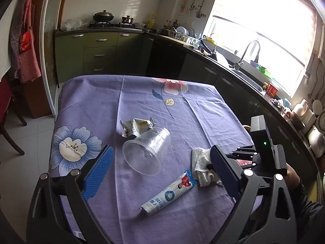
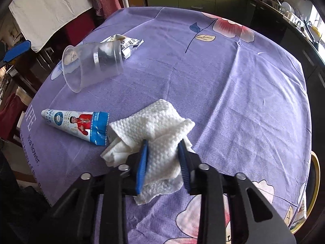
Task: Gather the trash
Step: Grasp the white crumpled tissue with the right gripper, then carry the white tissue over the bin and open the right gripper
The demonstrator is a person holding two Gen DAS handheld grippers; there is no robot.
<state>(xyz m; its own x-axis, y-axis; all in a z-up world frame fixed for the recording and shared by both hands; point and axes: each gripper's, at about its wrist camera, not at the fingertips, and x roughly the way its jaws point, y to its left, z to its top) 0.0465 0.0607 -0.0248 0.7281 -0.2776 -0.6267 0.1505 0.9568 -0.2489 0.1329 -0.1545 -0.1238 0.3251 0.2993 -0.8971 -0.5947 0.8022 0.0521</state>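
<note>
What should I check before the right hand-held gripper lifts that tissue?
1. Tissue between the pads: ok. The right hand-held gripper has a blue pad on each side of the white tissue.
2. Grip firmly closed: cannot tell. The pads press the tissue but a loose fold hangs below.
3. Tissue free of neighbours: not ok. Its edge touches or overlaps the blue end of the toothpaste tube; that may drag.
4. Left hand-held gripper out of the way: ok. Open, empty, above the clear plastic cup.
5. Cup stable: cannot tell. It lies on its side against the crumpled wrapper.
6. Trash bin location: cannot tell; none in view.
</note>
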